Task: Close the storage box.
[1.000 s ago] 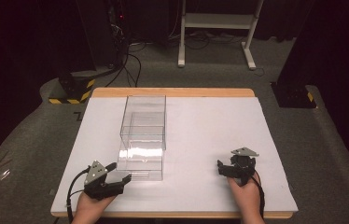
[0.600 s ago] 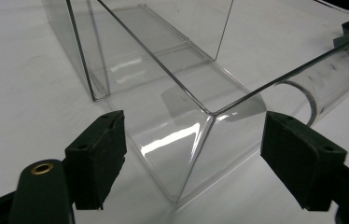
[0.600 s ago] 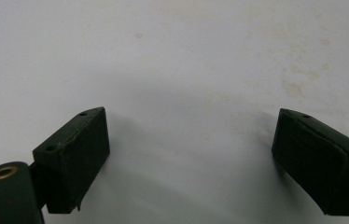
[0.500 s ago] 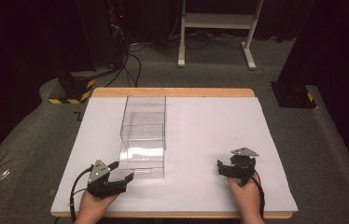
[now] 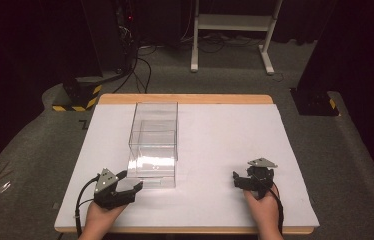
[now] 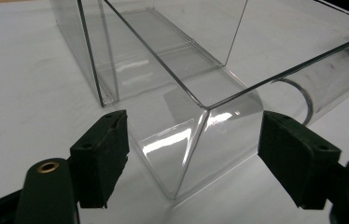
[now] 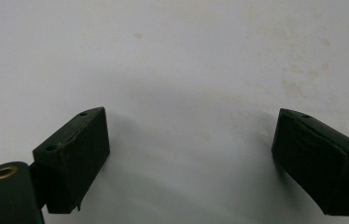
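Note:
A clear plastic box (image 5: 152, 145) stands open-topped on the white table top (image 5: 225, 135), left of the middle. My left gripper (image 5: 132, 180) lies at the box's near left corner. In the left gripper view that corner (image 6: 200, 140) sits between the two jaws of the left gripper (image 6: 193, 158). The jaws are closing, and a gap remains between each pad and the clear wall. A curved clear piece (image 6: 312, 93) lies against the box at the right. My right gripper (image 5: 236, 180) rests near the front right of the table. In its own view the right gripper (image 7: 191, 158) is open over bare white surface.
The table's wooden far edge (image 5: 185, 99) runs behind the box. On the floor beyond are a black base with yellow-black stripes (image 5: 75, 97), cables (image 5: 140, 65), a white frame (image 5: 230, 30) and a dark foot (image 5: 315, 102) at the right.
The left gripper's jaws look slightly narrower around the box corner. Both hands have kept still, and the box has not moved.

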`<action>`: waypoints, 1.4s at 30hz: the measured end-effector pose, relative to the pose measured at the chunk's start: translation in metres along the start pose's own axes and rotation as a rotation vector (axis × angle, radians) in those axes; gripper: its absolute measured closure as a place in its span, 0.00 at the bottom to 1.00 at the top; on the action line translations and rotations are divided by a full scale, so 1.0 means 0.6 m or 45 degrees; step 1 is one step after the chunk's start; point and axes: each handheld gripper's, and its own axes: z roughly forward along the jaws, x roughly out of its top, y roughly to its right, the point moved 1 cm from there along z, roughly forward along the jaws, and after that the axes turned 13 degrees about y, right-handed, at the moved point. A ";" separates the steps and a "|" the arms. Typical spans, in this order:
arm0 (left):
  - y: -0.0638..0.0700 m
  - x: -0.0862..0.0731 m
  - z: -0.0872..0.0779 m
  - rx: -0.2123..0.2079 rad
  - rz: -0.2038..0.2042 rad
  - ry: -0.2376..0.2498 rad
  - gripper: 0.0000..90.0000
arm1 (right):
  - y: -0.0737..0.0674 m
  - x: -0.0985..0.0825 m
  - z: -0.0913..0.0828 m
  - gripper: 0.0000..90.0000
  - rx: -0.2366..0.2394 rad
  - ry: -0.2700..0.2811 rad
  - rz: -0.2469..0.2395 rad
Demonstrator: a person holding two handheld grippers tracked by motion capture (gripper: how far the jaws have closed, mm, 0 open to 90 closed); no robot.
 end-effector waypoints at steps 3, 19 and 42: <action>-0.001 0.000 0.001 0.003 -0.003 -0.001 0.28 | 0.001 0.000 0.000 0.12 0.002 0.001 -0.002; -0.013 0.008 0.009 0.003 -0.020 0.013 0.29 | 0.000 0.000 0.000 0.12 0.002 0.001 0.001; -0.021 0.016 0.030 0.059 0.020 -0.008 0.26 | 0.000 0.000 0.000 0.12 0.001 0.001 -0.001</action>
